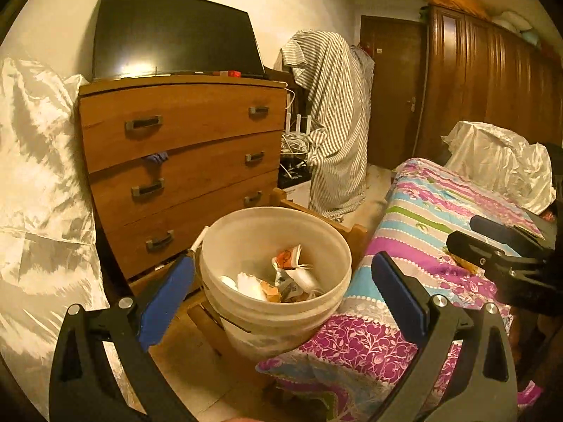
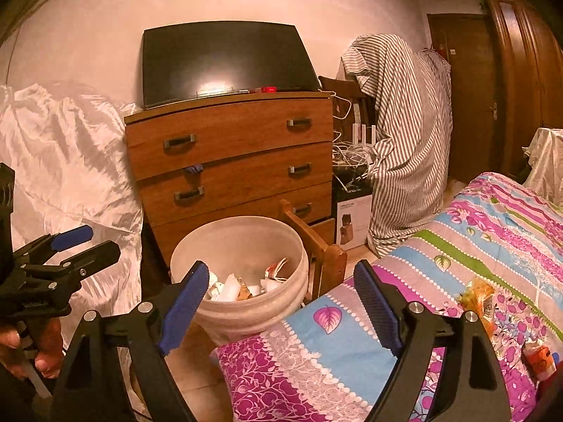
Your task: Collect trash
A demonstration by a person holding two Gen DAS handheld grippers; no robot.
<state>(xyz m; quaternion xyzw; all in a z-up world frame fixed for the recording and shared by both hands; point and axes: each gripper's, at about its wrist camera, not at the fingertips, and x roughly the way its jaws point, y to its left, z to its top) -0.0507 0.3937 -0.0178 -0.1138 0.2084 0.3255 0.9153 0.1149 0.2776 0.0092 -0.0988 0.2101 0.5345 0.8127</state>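
With several scraps already in the bucket (image 2: 246, 316), both your left gripper (image 1: 281, 288) and right gripper (image 2: 281, 302) gape wide and empty, while an orange wrapper (image 2: 478, 295) and a small carton (image 2: 536, 355) at lower right of the right view still wait on the bedspread (image 2: 440, 246)

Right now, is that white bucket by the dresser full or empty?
Partly filled. The white bucket stands upright with crumpled wrappers and paper scraps covering its bottom, well below the rim; most of its inner wall shows bare.

No text legible. The white box (image 2: 353, 223) beside the dresser (image 2: 232, 161) carries a printed line and a knife-block picture; the lettering is too small to read.
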